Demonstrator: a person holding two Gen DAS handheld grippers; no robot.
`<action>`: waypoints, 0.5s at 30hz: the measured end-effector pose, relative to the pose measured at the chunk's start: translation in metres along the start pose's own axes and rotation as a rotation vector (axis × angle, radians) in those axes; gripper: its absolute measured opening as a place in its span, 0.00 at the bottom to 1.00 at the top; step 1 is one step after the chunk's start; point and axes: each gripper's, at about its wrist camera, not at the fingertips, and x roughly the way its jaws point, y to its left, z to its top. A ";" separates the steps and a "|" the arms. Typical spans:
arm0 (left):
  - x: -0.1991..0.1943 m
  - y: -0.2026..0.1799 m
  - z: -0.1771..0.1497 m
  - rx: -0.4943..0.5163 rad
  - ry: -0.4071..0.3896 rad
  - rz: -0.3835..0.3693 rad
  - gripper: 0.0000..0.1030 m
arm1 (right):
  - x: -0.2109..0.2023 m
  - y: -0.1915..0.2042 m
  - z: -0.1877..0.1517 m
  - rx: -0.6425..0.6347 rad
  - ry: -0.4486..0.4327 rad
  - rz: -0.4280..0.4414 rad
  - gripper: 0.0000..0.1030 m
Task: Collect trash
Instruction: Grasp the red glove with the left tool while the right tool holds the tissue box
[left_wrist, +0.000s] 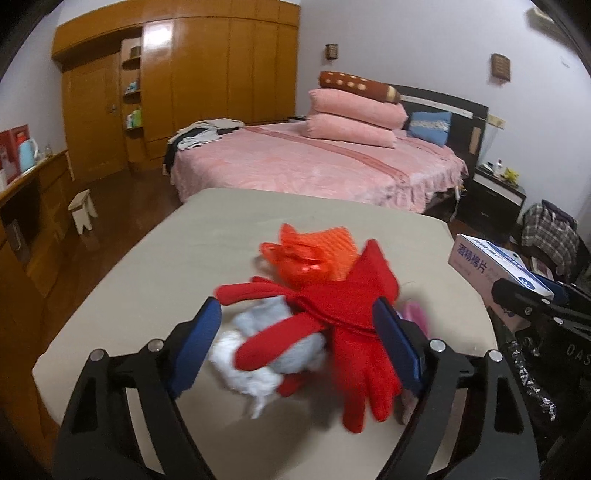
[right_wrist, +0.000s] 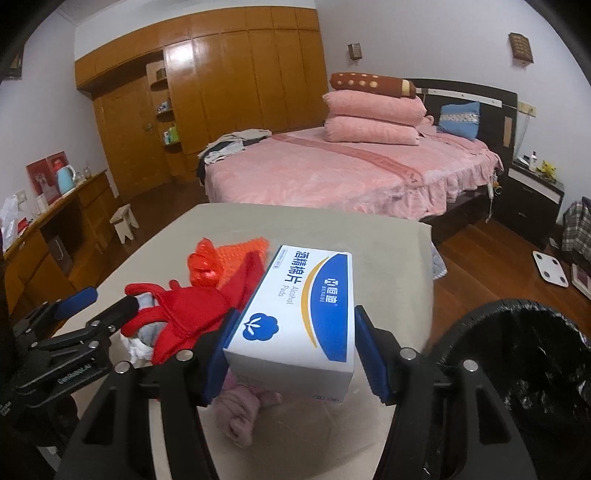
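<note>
**Box gripped near the table's right edge, gloves between the left fingers**

We hold the white and blue box (right_wrist: 295, 314) in our right gripper (right_wrist: 291, 354), its 2 blue pads pressed against the box's sides, lifted just above the beige table (right_wrist: 388, 258). A pink rag (right_wrist: 240, 410) lies under it. The bin with its black bag (right_wrist: 524, 369) stands just beside the table's right edge, close to the box.

Our left gripper (left_wrist: 295, 332) stands wide open around the red gloves (left_wrist: 332, 325) and a blurred white cloth (left_wrist: 258, 354); the right pad seems to touch a glove. An orange bag (left_wrist: 314, 254) lies behind them. The far half of the table is bare up to its edge, facing the pink bed (left_wrist: 314, 162).
</note>
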 end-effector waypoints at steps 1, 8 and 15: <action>0.005 -0.006 0.001 0.012 0.001 -0.004 0.78 | 0.000 -0.001 -0.001 0.001 0.000 -0.001 0.59; 0.041 -0.029 0.015 0.060 0.020 -0.043 0.74 | 0.005 -0.016 -0.005 0.021 0.003 -0.007 0.59; 0.087 -0.050 0.017 0.115 0.131 -0.099 0.57 | 0.011 -0.027 -0.005 0.043 0.013 -0.017 0.59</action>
